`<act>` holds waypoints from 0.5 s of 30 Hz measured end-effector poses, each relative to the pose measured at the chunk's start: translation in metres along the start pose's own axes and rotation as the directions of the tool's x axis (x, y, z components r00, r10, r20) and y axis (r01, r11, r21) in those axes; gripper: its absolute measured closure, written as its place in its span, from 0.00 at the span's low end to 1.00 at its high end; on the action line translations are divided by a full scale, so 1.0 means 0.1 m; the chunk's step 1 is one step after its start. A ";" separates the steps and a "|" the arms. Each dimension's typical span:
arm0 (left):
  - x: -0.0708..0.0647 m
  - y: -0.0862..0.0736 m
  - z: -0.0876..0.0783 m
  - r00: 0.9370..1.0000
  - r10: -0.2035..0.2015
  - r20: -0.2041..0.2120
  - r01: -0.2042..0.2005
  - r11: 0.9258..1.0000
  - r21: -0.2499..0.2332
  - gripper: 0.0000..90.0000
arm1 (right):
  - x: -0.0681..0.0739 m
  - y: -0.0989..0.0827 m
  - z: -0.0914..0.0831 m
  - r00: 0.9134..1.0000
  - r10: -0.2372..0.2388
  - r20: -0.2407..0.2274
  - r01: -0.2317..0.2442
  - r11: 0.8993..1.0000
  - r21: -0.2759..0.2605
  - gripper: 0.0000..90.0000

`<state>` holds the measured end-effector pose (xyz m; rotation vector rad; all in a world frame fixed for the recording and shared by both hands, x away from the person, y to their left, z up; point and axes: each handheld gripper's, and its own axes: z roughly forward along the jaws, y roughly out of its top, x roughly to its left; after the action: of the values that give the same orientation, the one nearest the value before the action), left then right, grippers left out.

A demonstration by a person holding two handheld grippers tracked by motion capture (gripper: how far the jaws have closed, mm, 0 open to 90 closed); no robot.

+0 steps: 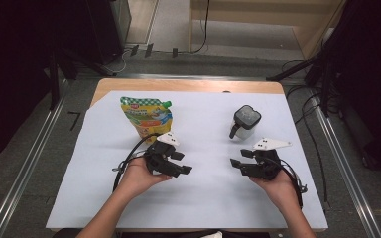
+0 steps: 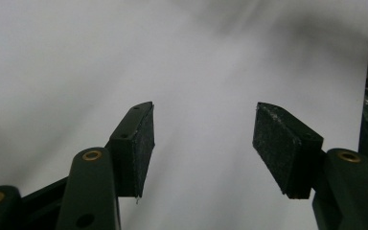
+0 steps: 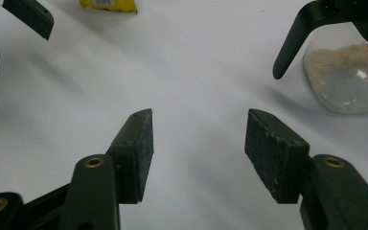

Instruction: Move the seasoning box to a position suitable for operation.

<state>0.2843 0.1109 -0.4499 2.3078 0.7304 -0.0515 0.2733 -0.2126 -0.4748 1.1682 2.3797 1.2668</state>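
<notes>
A yellow and green refill pouch (image 1: pixel 146 115) lies flat at the back left of the white sheet. A glass jar with a black lid and handle (image 1: pixel 244 121) stands at the back right; in the right gripper view the jar (image 3: pixel 347 79) holds a tan powder. My left gripper (image 1: pixel 184 168) is held low in front of the pouch, pointing right, open with bare sheet between its jaws (image 2: pixel 203 143). My right gripper (image 1: pixel 236 163) is held in front of the jar, pointing left, open and empty (image 3: pixel 199 146). The two grippers face each other across a gap.
A white sheet (image 1: pixel 203 198) covers most of the wooden table (image 1: pixel 178 85). Cables trail from both grippers. Metal rails run along the floor at both sides, and dark stands and cables crowd the far right.
</notes>
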 end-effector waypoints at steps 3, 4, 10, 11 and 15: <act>-0.01 -0.01 0.00 1.000 -0.008 0.014 0.008 1.000 0.003 0.42 | -0.01 -0.01 0.01 1.000 -0.005 -0.005 0.005 1.000 0.012 0.49; -0.02 -0.01 0.00 1.000 -0.006 0.018 0.006 1.000 -0.004 0.42 | -0.01 -0.01 0.01 1.000 -0.011 -0.002 0.011 1.000 0.016 0.49; -0.02 -0.02 -0.02 1.000 0.003 0.013 -0.003 1.000 0.004 0.43 | 0.00 -0.01 0.02 1.000 -0.018 -0.012 0.018 0.999 0.028 0.50; -0.01 -0.02 -0.02 1.000 0.009 0.010 -0.009 1.000 0.009 0.43 | 0.00 -0.02 0.01 1.000 -0.016 -0.001 0.016 0.999 0.031 0.49; 0.02 -0.06 -0.05 1.000 0.009 -0.004 -0.009 1.000 0.005 0.43 | -0.03 -0.01 0.00 1.000 0.020 -0.005 -0.020 0.999 0.027 0.53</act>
<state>0.2821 0.1182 -0.4501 2.3167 0.7230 -0.0448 0.2749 -0.2146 -0.4760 1.2004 2.4022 1.2497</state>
